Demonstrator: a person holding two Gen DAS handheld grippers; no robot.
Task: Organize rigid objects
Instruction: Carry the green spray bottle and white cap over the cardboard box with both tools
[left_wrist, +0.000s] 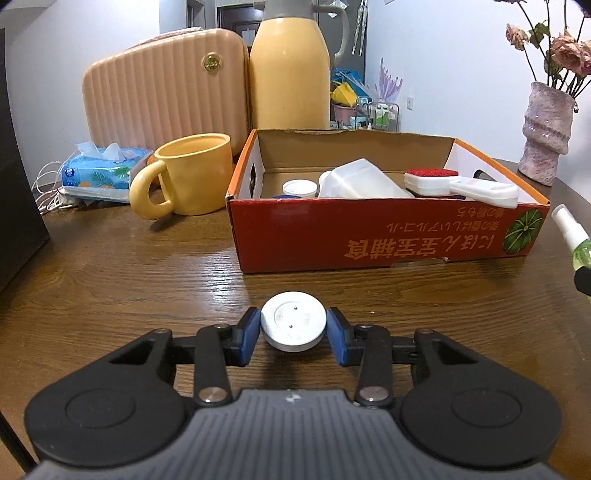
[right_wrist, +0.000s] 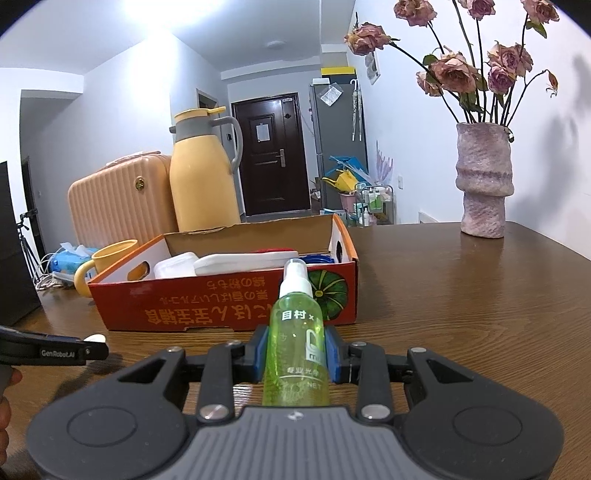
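Note:
My left gripper (left_wrist: 293, 326) is shut on a white round disc (left_wrist: 293, 325), held just above the wooden table in front of the red cardboard box (left_wrist: 369, 240). My right gripper (right_wrist: 295, 354) is shut on a green spray bottle (right_wrist: 295, 339) with a white nozzle, held upright before the box (right_wrist: 221, 306). The bottle also shows at the right edge of the left wrist view (left_wrist: 576, 240). The box holds a white container (left_wrist: 362, 181), a white jar (left_wrist: 300, 188) and a red-topped white brush (left_wrist: 461, 182).
A yellow mug (left_wrist: 188, 175), a tissue pack (left_wrist: 99, 173), a peach case (left_wrist: 166, 92) and a yellow thermos (left_wrist: 290, 70) stand left of and behind the box. A pink vase of dried roses (right_wrist: 484, 181) stands at the right. A dark block (left_wrist: 18, 206) is at the far left.

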